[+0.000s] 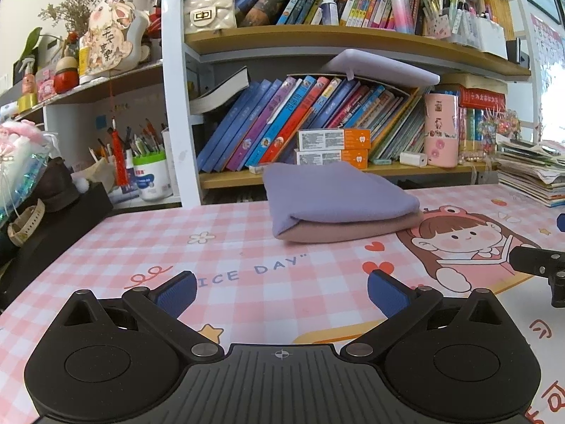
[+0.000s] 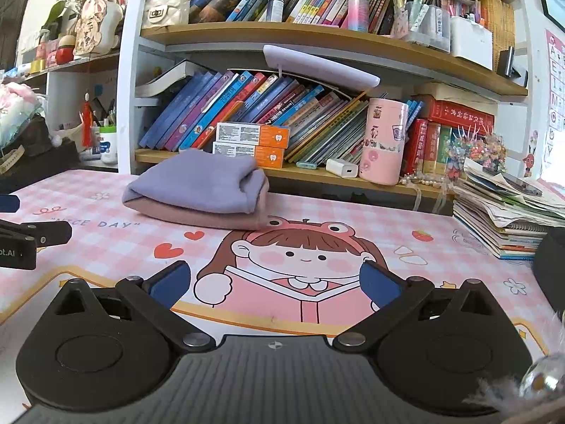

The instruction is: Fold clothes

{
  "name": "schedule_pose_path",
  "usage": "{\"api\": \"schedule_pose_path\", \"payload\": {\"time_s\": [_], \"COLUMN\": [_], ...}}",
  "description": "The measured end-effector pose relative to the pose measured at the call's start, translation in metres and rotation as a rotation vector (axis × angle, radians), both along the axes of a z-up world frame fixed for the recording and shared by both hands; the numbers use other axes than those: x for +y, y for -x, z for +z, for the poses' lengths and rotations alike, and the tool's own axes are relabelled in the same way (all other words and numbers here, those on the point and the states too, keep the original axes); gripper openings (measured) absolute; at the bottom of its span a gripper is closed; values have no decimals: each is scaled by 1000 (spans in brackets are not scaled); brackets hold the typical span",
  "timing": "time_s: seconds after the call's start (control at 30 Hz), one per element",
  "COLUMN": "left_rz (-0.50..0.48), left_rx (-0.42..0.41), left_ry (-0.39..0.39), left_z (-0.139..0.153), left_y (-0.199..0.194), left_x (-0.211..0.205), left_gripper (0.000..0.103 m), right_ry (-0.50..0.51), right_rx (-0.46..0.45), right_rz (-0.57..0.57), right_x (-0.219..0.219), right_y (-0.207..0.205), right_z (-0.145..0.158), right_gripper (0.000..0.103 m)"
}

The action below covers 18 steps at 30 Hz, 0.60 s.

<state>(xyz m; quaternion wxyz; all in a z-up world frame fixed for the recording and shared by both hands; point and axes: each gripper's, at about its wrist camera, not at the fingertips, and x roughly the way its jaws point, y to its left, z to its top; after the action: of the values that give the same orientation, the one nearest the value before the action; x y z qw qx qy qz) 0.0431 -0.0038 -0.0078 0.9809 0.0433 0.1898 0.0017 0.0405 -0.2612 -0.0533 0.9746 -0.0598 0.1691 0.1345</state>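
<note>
Left wrist view: left gripper [image 1: 281, 291], jaws wide, nothing between them, poised over the desk mat [image 1: 106, 247]. Folded clothes [image 1: 340, 201], lilac over pink, stacked at the desk's far edge below the bookshelf [image 1: 317, 40], seemingly set aside as done.

Right wrist view: right gripper [image 2: 275, 282], jaws fully spread, empty. Same stack [image 2: 197, 189] at far edge, leftward, well apart from both grippers.

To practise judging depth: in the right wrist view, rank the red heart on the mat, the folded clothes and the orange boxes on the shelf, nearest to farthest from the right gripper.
From the right gripper:
1. Red heart, on the mat, left.
2. Folded clothes, at the mat's back, left.
3. Orange boxes, on the shelf behind them.
</note>
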Motion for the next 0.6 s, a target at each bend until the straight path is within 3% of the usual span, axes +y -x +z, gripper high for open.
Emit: {"api": "schedule_pose_path", "payload": {"time_s": [0.6], "left_rz": [3], "left_rx": [7], "left_ry": [4], "left_z": [0], "left_y": [-1], "left_x": [1], "left_gripper": [103], "right_ry": [-2], "right_rx": [-1], "right_rz": [-3], "right_x": [0], "right_y": [1], "right_z": [0], "right_gripper": [103]}}
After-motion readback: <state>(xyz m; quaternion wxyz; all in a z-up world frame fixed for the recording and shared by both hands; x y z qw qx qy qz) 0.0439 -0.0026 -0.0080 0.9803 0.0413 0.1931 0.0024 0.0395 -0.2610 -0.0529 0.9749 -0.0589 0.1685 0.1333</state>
